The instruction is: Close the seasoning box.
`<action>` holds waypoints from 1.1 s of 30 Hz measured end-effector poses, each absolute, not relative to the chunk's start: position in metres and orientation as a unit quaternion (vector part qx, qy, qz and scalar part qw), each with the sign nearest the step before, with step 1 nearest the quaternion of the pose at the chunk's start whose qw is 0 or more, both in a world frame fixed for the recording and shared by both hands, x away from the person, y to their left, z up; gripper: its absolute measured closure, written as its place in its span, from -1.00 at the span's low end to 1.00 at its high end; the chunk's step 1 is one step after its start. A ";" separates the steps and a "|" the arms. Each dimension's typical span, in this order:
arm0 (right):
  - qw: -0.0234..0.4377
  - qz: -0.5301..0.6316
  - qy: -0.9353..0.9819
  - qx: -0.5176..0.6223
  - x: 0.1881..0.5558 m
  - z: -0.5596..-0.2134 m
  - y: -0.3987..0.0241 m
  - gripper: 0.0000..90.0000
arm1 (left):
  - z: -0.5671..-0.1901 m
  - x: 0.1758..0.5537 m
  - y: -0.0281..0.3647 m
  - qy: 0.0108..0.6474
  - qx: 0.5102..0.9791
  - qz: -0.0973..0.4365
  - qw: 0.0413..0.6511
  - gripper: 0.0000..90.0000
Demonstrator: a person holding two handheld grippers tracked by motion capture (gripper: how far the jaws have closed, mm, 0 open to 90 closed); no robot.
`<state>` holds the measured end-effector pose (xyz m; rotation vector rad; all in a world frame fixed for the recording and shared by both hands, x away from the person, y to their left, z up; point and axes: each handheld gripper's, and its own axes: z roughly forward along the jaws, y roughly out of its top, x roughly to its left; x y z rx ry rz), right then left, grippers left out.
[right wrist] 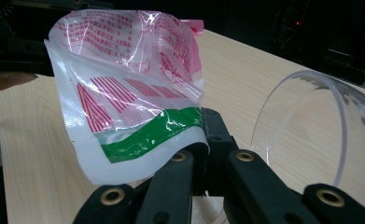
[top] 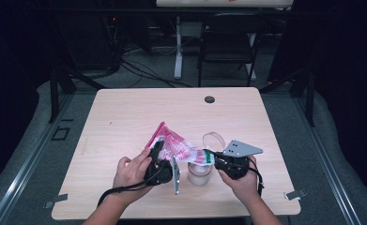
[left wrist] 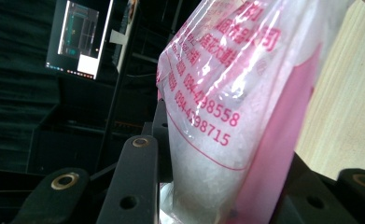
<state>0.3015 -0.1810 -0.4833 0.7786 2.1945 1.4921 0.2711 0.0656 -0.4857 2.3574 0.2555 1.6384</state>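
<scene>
A clear plastic bag (top: pixel 174 144) with pink and red print holds white granules and hangs tilted above the table. My left gripper (top: pixel 156 149) is shut on its pink end; in the left gripper view the bag (left wrist: pixel 217 116) sits pinched between the black jaws of that gripper (left wrist: pixel 227 186). My right gripper (top: pixel 208 157) is shut on the bag's other end, at the green stripe (right wrist: pixel 152 133), where its jaws (right wrist: pixel 203 140) meet. Under that end stands a clear jar (top: pixel 199 174) with whitish contents. A clear round lid (top: pixel 213 139) (right wrist: pixel 311 130) stands up just behind it.
The light wooden table (top: pixel 125 108) has a black grommet hole (top: pixel 210 99) near its far edge. A folding chair (top: pixel 228 42) and a desk leg stand beyond the table. A lit monitor (left wrist: pixel 80 39) glows in the dark behind the bag.
</scene>
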 end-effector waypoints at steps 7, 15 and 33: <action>0.186 0.532 0.779 0.274 0.303 -0.482 -0.178 1.00 | -0.490 0.271 0.069 0.106 0.814 0.555 0.137 0.59; 0.185 0.535 0.779 0.269 0.303 -0.480 -0.175 1.00 | -0.494 0.270 0.071 0.119 0.819 0.543 0.145 0.59; 0.188 0.540 0.776 0.265 0.302 -0.476 -0.172 1.00 | -0.498 0.268 0.073 0.133 0.823 0.530 0.151 0.60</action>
